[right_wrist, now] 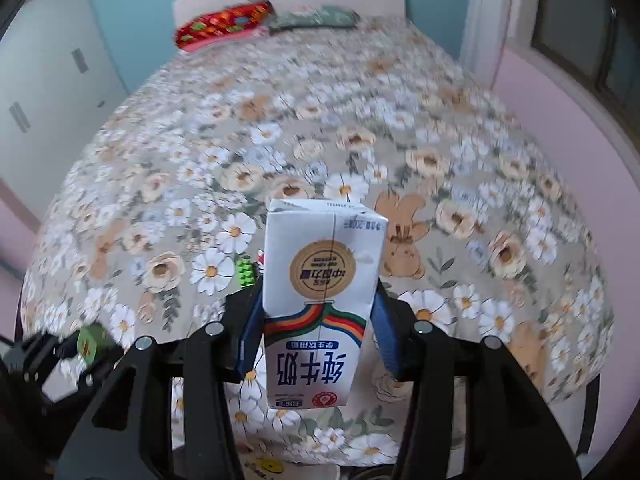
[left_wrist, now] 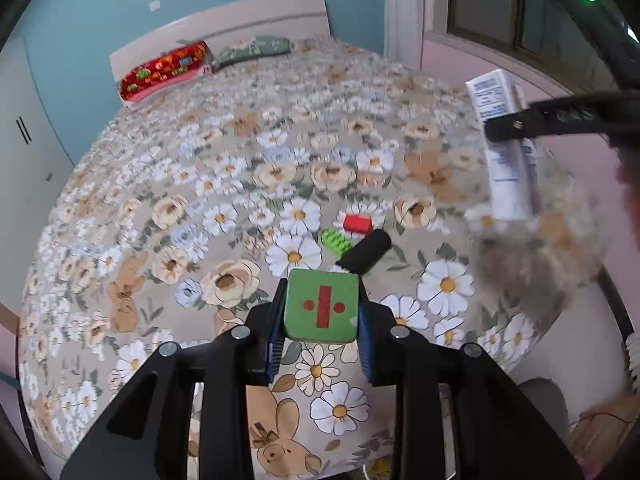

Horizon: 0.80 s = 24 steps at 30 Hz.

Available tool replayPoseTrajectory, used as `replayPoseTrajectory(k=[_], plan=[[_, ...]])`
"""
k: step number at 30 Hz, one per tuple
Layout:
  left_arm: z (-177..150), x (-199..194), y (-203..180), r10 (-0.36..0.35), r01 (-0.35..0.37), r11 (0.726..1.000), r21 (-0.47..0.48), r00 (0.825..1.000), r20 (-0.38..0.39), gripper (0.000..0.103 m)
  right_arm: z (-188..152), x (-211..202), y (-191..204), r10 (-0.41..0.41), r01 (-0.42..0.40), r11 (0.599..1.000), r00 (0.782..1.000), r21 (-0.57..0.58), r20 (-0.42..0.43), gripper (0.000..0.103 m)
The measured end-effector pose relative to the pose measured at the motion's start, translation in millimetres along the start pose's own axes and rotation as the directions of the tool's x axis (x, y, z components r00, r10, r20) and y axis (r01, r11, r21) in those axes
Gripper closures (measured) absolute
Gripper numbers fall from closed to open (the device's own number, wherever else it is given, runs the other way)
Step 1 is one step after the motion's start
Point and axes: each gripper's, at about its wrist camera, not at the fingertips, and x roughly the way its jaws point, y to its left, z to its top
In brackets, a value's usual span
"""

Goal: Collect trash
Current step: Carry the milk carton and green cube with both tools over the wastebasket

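My left gripper (left_wrist: 322,312) is shut on a green cube (left_wrist: 321,305) with a red bar and two red dots on its face, held above the flowered bed. My right gripper (right_wrist: 316,316) is shut on a white milk carton (right_wrist: 320,304), held upside down above the bed; the carton also shows in the left wrist view (left_wrist: 504,144), blurred, at the right. The green cube and left gripper show low at the left in the right wrist view (right_wrist: 93,342). On the bed lie a green toy brick (left_wrist: 335,237), a red brick (left_wrist: 357,224) and a black roll (left_wrist: 366,250).
The bed (left_wrist: 240,184) with a flowered sheet fills both views. A red pillow (left_wrist: 164,70) and a green pillow (left_wrist: 252,50) lie by the headboard. A pink wall and window sill (left_wrist: 480,56) run along the right. A white wardrobe (right_wrist: 48,92) stands at the left.
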Motion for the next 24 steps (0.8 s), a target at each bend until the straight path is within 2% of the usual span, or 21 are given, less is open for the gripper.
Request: replayPoseTrajectory(k=[8,14,20,24], plan=[[15.8,-68.3,-20.9,0.081,-0.079,0.996,-0.046,0.995,0.058,0.07,-25.4,-102.3,1.3,0.053,-0.036,0.989,0.992,-0.145,0.116,0.053],[12.1,-112.1,-42.0,0.119,-0.115,0.992,-0.05,0.989,0.083,0.07,-54.8,-155.8,4.7,0.096,-0.057,0.969,0.983,-0.24,0.157,0.053],[-4.0,-135.9,-51.8,0.142,-0.138,0.989,-0.053,0.986,0.083,0.07,-90.5,-181.4,8.9,0.138,-0.084,0.948,0.978,-0.306,0.158,0.053],[-20.9,-136.8,-59.8,0.134,-0.132,0.991,-0.038,0.989,0.061,0.07,-112.9,-174.6,12.0,0.146,-0.096,0.938,0.981,-0.333,0.13,0.053]])
